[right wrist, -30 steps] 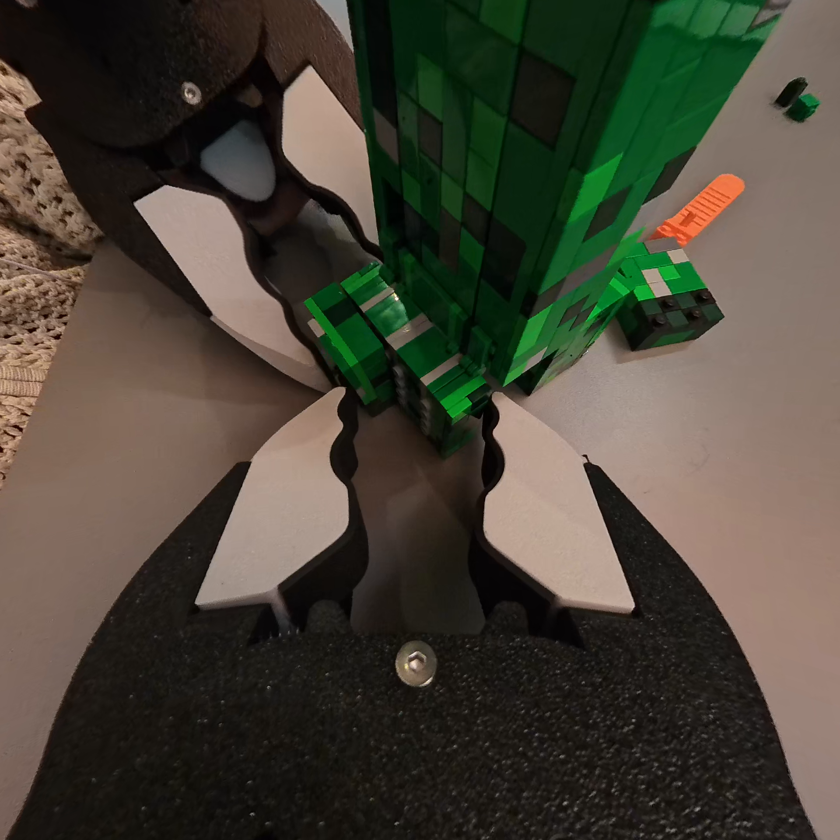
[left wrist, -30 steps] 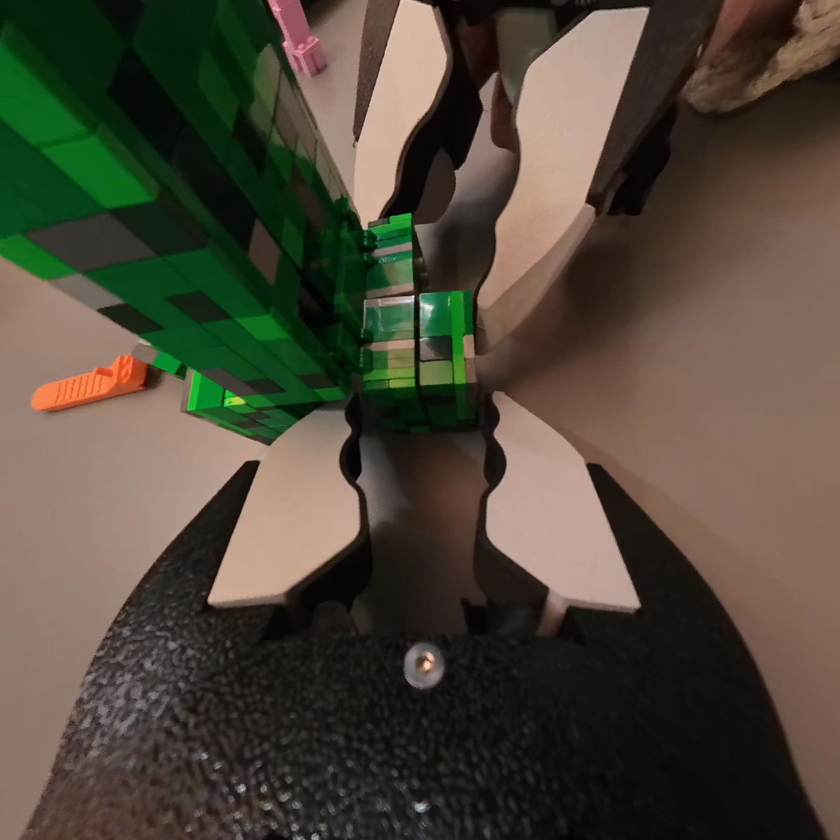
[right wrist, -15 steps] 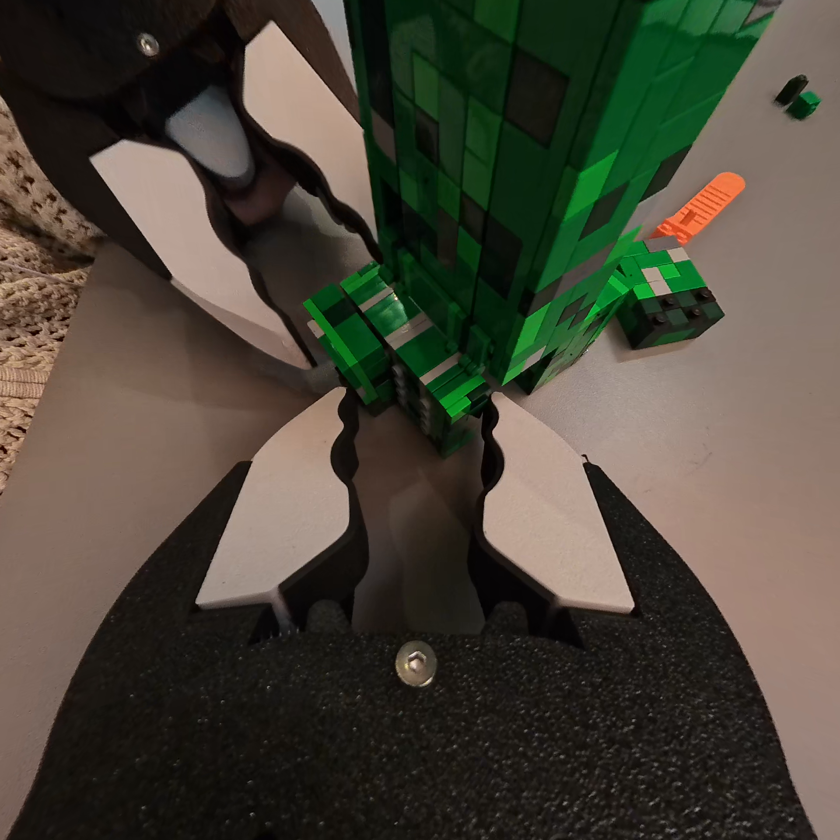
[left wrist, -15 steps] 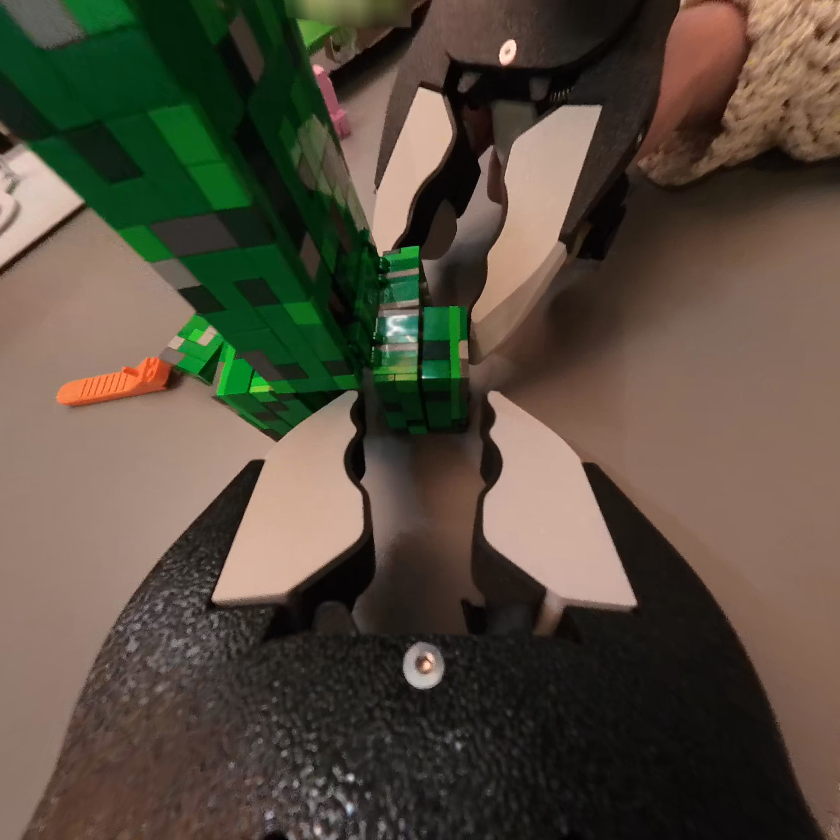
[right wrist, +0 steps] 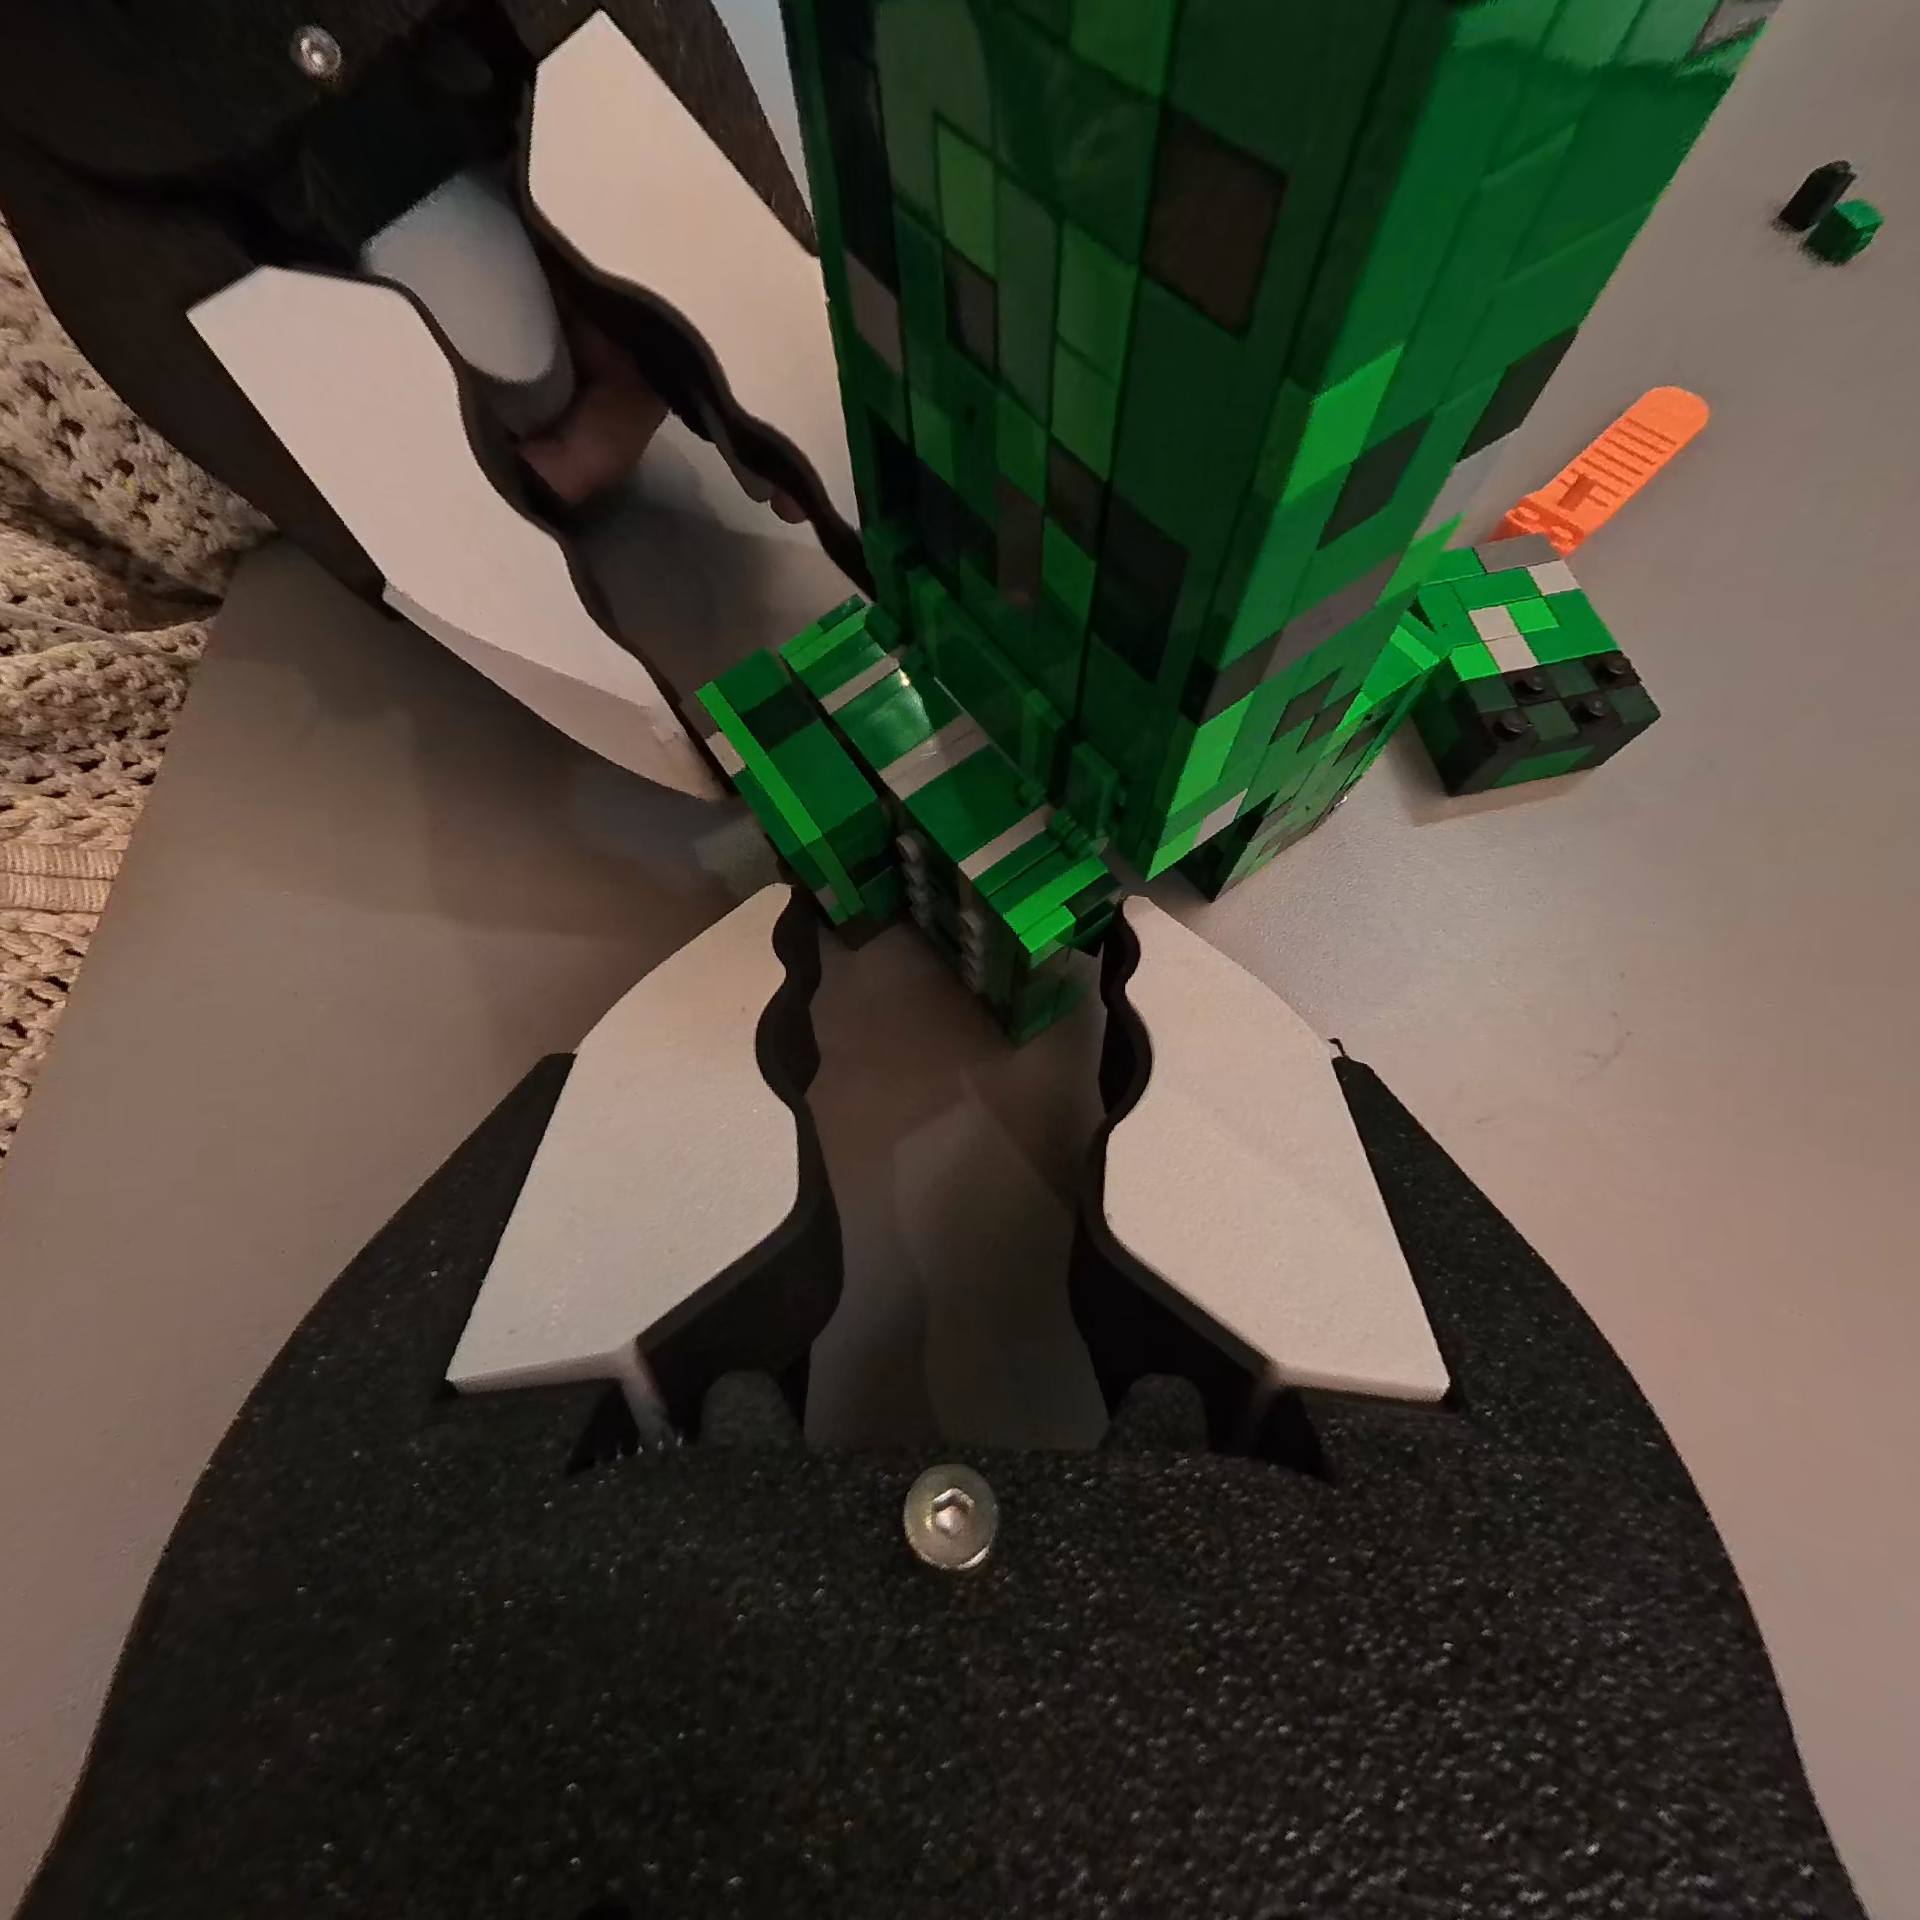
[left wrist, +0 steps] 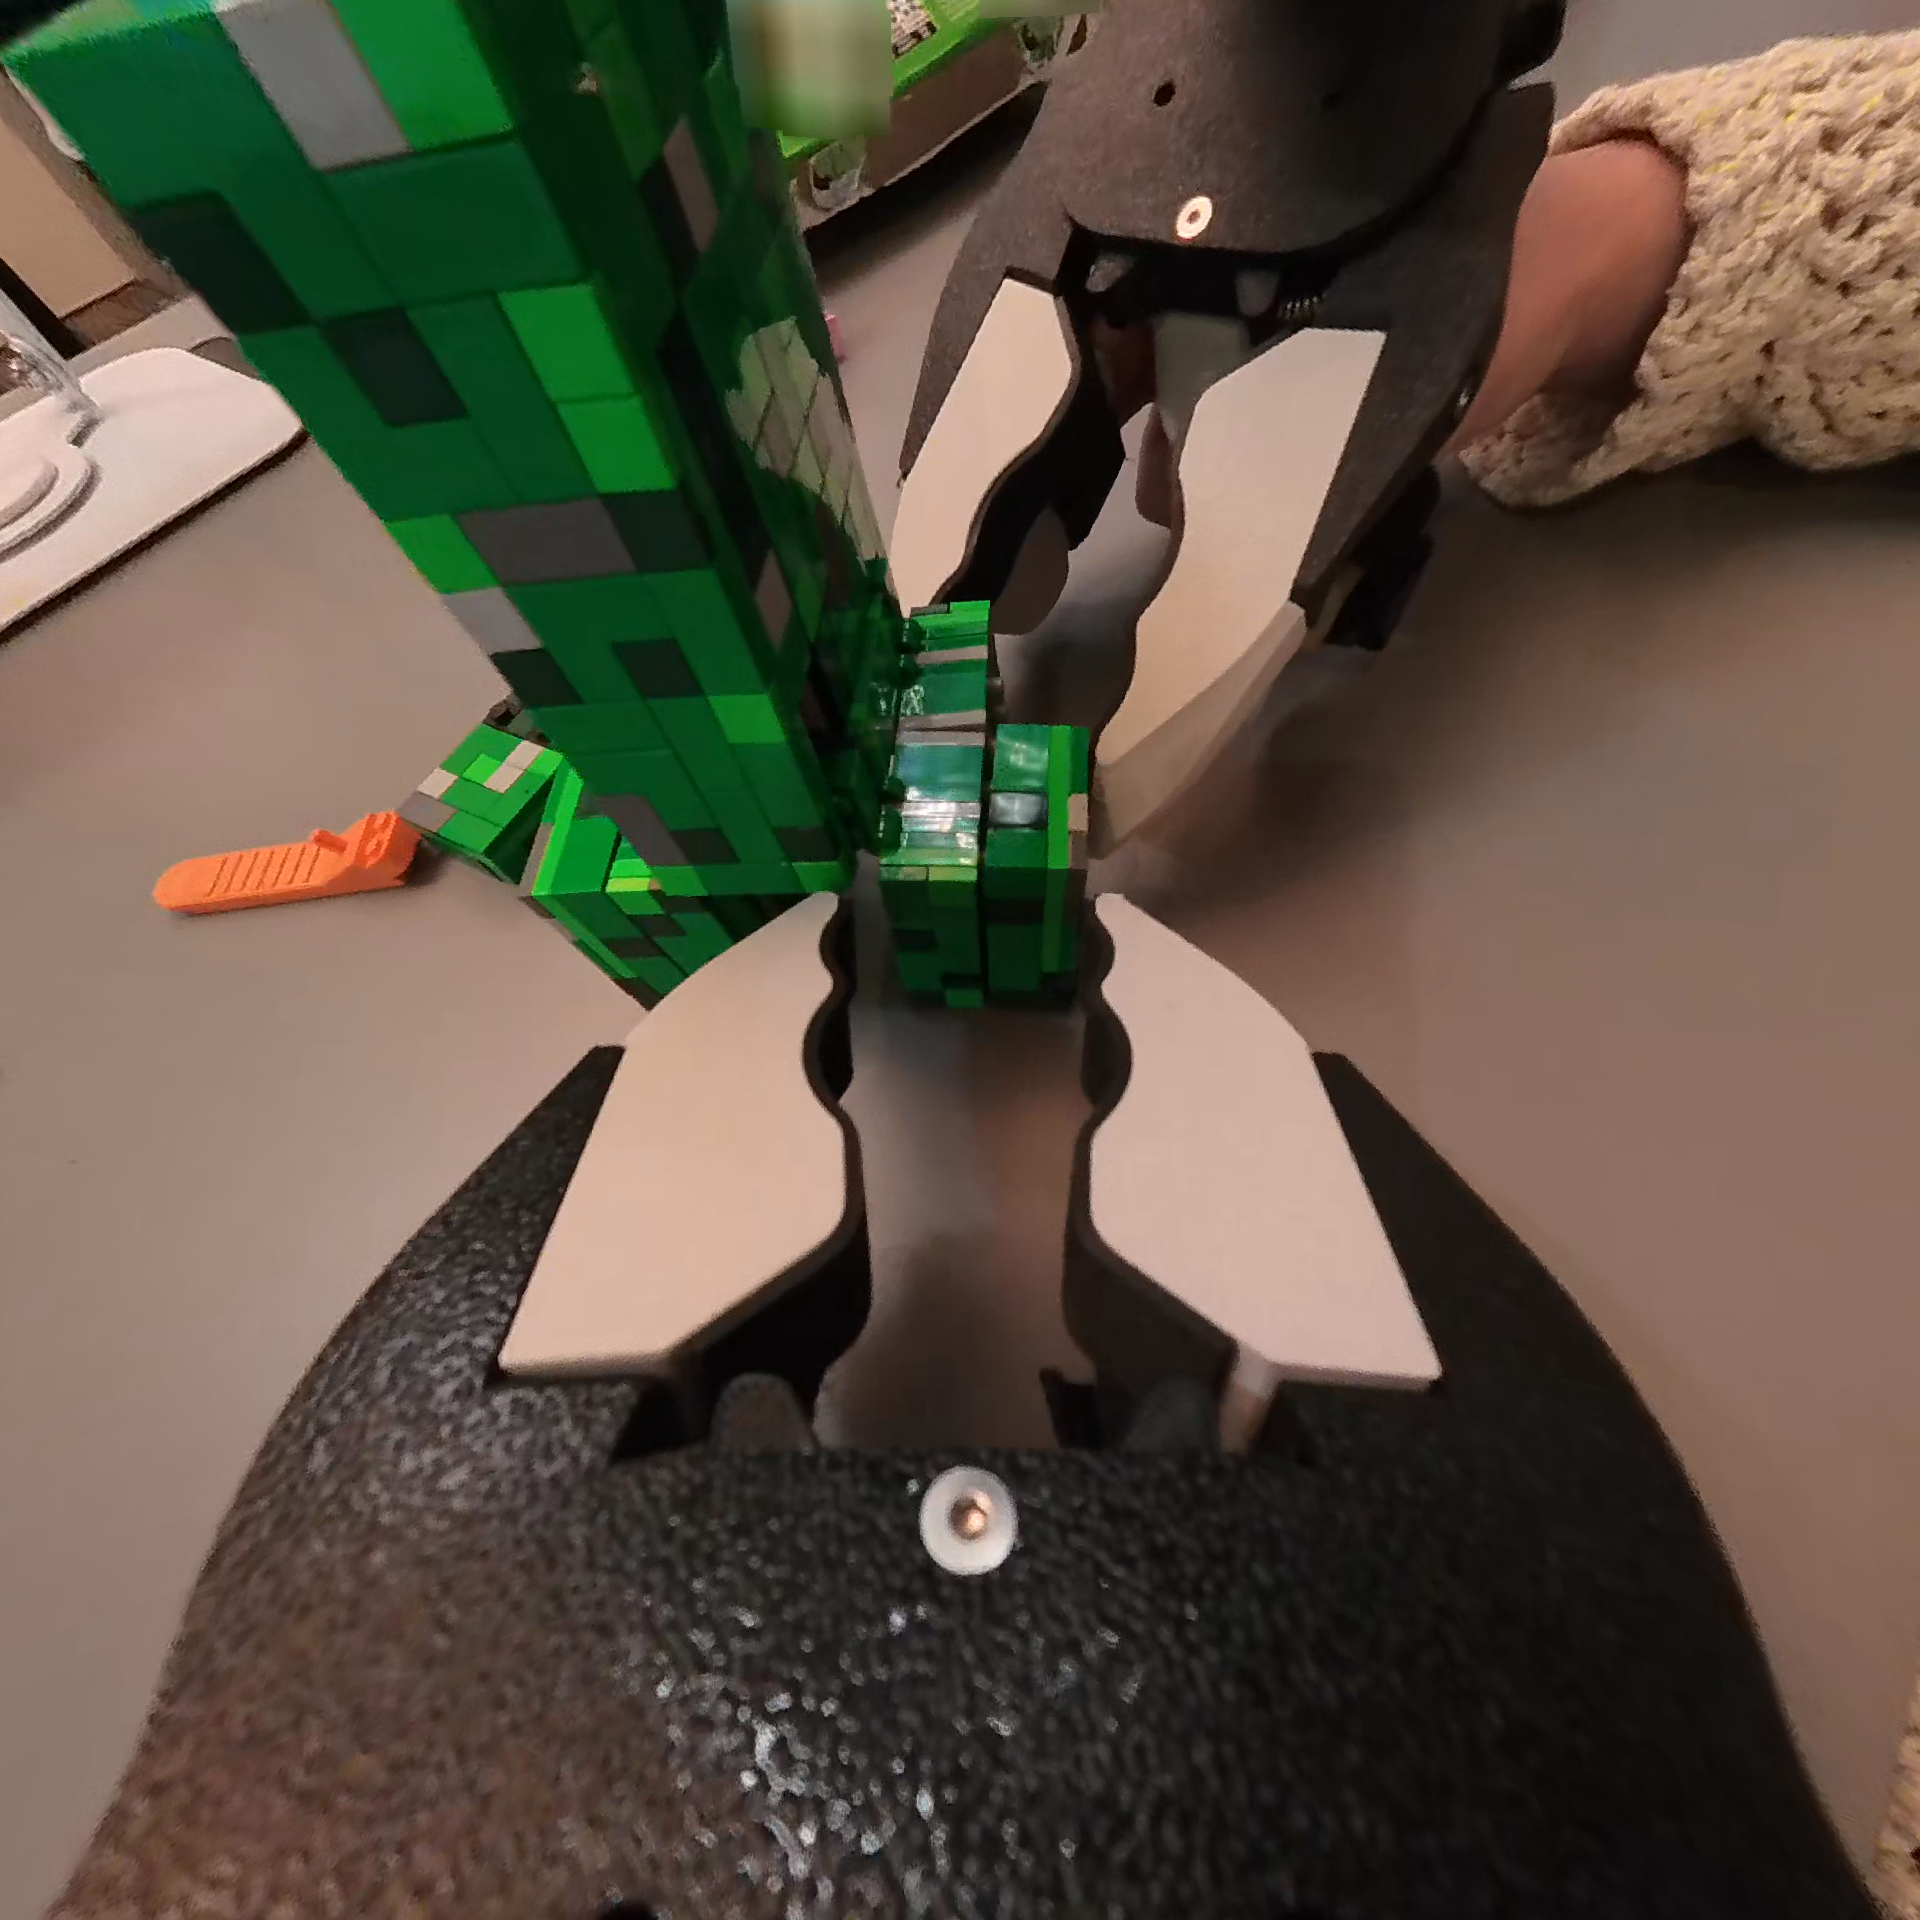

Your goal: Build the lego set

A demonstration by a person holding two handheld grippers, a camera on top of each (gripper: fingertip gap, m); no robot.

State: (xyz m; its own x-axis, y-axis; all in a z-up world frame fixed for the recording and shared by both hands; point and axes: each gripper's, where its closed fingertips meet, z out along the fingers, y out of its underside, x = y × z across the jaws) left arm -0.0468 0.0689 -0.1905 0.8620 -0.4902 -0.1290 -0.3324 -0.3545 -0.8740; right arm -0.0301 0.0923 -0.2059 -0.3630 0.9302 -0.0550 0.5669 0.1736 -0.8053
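Down at the foot of the model, the left gripper (left wrist: pixel 966 925) has its two pale fingers spread about the width of the small green block (left wrist: pixel 982 883) that stands against the base of the tall green lego tower (left wrist: pixel 582 468); the tips sit at the block's near corners, and whether they press it or merely flank it cannot be told. Opposite, the right gripper (right wrist: pixel 956 920) meets the same green block (right wrist: pixel 894 800) from the other side, its fingers likewise parted, the tips at the block's near edges with table showing between them behind the block; a firm grip cannot be confirmed. In each wrist view the other gripper shows across the block, also spread. The block touches the tower's lower wall. Beyond the tower, a second green block (right wrist: pixel 1527 675) lies on the grey table (right wrist: pixel 1558 1039) just beside the base, with an orange brick separator (right wrist: pixel 1610 462) near it. Farther off sit two tiny green pieces (right wrist: pixel 1834 213). A knitted sleeve (left wrist: pixel 1756 260) lies behind the right gripper.
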